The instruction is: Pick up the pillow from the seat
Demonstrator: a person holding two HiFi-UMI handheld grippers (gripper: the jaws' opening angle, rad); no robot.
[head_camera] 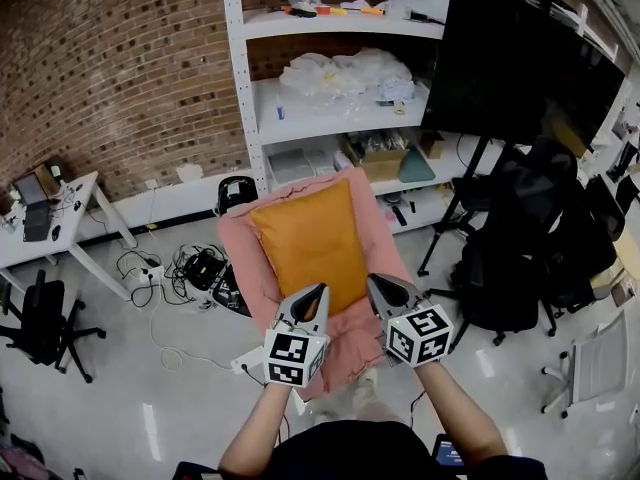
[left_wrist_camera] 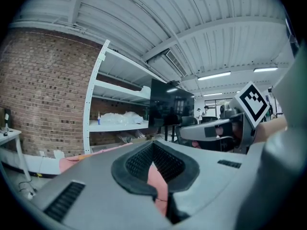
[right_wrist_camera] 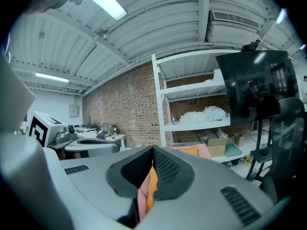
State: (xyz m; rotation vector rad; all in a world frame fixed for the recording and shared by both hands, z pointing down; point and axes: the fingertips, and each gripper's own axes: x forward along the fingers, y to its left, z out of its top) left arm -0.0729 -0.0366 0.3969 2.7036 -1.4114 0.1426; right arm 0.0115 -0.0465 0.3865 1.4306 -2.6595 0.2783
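Hovering at the 6 o'clock edge of the orange pillow [head_camera: 310, 243] on its pink seat [head_camera: 240, 253]: left gripper [head_camera: 320, 290] and right gripper [head_camera: 371, 281] (both jaws closed, holding nothing).

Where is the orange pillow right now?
Head view, centre: the orange pillow lies on the pink seat in front of the white shelving, its near edge at the tips of the left gripper and right gripper.
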